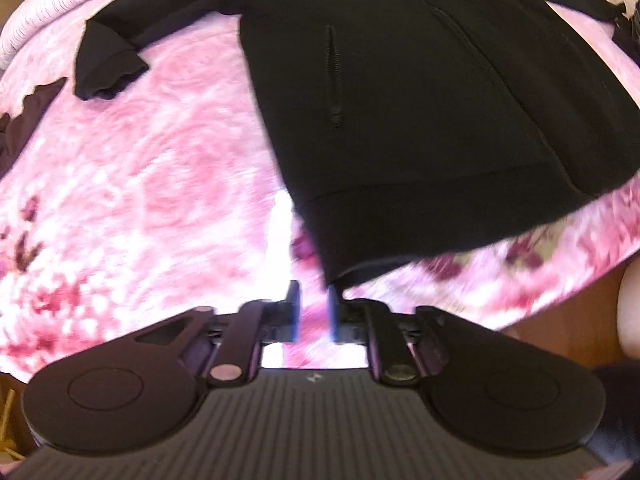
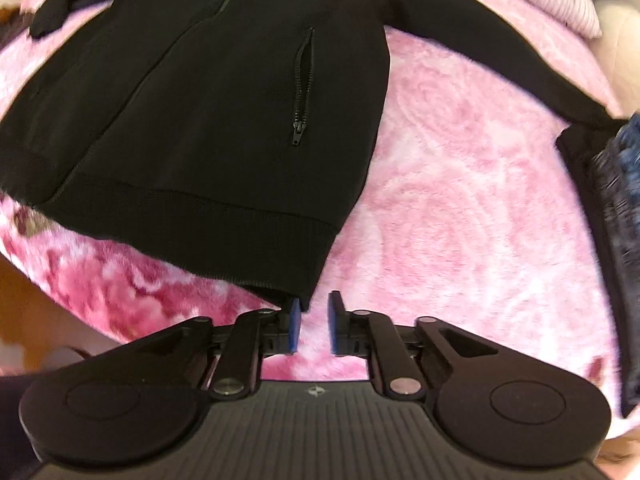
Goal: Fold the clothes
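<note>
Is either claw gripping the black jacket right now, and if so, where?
Neither. Left claw and right claw are both open, each just short of a bottom hem corner of the black jacket.

Bright, washed-out light blows out the pink blanket (image 1: 132,184); fisheye edges curve and smear.

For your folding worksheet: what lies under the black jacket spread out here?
The black jacket lies flat on a fluffy pink blanket, which shows all round its hem and sleeves. Whatever sits beneath the jacket's body itself is covered, so nothing more can be told.
</note>
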